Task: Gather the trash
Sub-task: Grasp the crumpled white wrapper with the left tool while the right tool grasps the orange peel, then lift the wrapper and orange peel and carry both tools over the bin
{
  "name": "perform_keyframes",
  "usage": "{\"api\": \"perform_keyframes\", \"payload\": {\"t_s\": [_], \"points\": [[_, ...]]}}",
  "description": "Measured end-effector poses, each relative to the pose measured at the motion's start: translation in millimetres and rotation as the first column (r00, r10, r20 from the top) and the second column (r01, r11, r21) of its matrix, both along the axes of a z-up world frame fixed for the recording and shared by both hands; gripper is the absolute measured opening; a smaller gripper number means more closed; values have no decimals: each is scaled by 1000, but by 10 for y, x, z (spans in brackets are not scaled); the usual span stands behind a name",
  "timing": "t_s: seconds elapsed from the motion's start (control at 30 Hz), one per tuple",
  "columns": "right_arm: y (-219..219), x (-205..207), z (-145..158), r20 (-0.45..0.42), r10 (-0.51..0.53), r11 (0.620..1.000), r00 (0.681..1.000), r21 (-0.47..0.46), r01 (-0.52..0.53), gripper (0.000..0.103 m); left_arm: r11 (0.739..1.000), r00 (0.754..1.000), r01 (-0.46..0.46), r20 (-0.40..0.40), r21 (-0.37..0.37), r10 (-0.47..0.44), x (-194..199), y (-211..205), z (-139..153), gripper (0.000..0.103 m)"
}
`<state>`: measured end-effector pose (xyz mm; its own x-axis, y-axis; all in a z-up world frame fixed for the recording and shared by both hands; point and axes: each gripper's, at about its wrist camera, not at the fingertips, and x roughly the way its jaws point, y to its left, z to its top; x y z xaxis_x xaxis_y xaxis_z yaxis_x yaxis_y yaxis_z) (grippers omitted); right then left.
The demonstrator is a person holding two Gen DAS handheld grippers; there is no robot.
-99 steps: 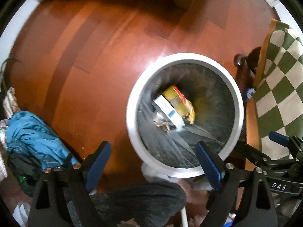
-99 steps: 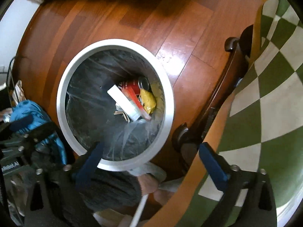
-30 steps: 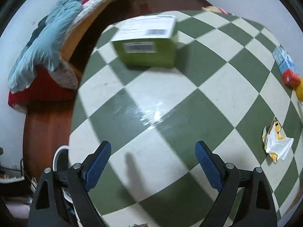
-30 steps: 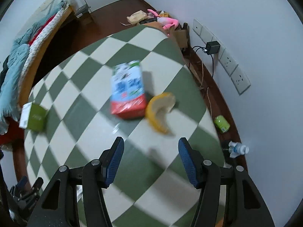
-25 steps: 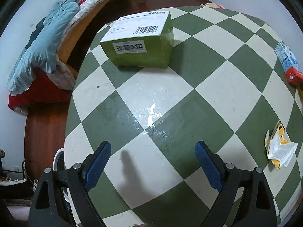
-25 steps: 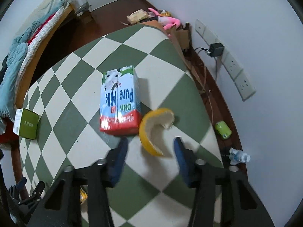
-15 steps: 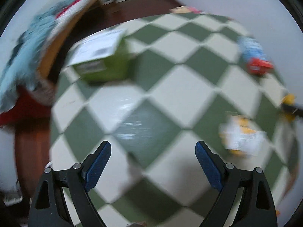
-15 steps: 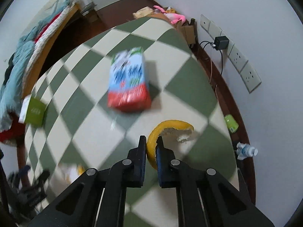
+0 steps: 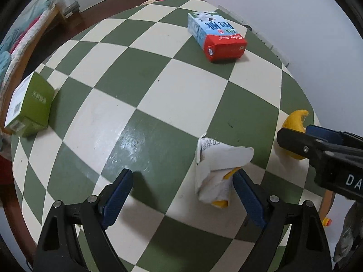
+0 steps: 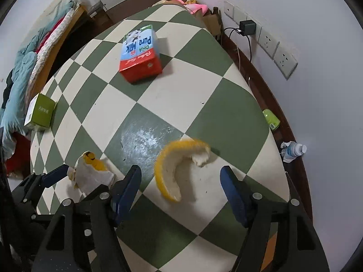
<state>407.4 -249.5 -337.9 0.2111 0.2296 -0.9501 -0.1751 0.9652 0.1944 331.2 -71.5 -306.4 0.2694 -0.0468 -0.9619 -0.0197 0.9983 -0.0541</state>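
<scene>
A crumpled white and yellow wrapper (image 9: 217, 170) lies on the green and cream checkered table (image 9: 158, 104), just inside my open left gripper (image 9: 181, 192), beside its right finger. It also shows in the right wrist view (image 10: 90, 174). A curved yellow peel (image 10: 174, 170) lies between the wide-open jaws of my right gripper (image 10: 181, 188); its tip shows in the left wrist view (image 9: 295, 120) behind the right gripper. A blue and red milk carton (image 9: 215, 36) lies flat at the far side. A green box (image 9: 29, 108) stands near the left edge.
A wall with sockets and a plugged charger (image 10: 247, 28) runs along the table's right side. A green can (image 10: 271, 116) and a plastic bottle (image 10: 293, 150) lie on the floor below it. A bed with blue bedding (image 10: 25, 68) stands at the far left.
Both grippers left the white trash bin on the floor and came over the table. The left swung right toward the wrapper. The right shut briefly near the peel, then opened wide around it.
</scene>
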Motion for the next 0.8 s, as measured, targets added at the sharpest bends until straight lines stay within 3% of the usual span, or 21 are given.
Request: {"api": "perform_keyframes", "payload": {"t_s": [0.07,0.1,0.17,0.5,0.63,0.8], "points": [[-8,34,-13,8,-5,1000,1000,4,5,71,1000,1000,-1,13,-17,1,-8,-17,18,68],[-3,46,-21,12,-2,1000,1000,-4,2,61,1000,1000,3,24,-4,-3,-19,-33,37,62],[28,48,-19,27,11,1000,1000,-18,-10,47,1000,999,8,40,8,-8,-41,-68,68,32],[95,8,4,60,50,997,997,-66,-46,30,998,998,-25,63,66,21,-147,25,104,31],[103,-2,10,55,58,997,997,-61,-54,29,997,997,-31,67,72,26,-253,17,173,31],[146,3,-6,26,62,997,998,-57,-61,33,999,998,-53,27,13,52,-250,244,87,34]]}}
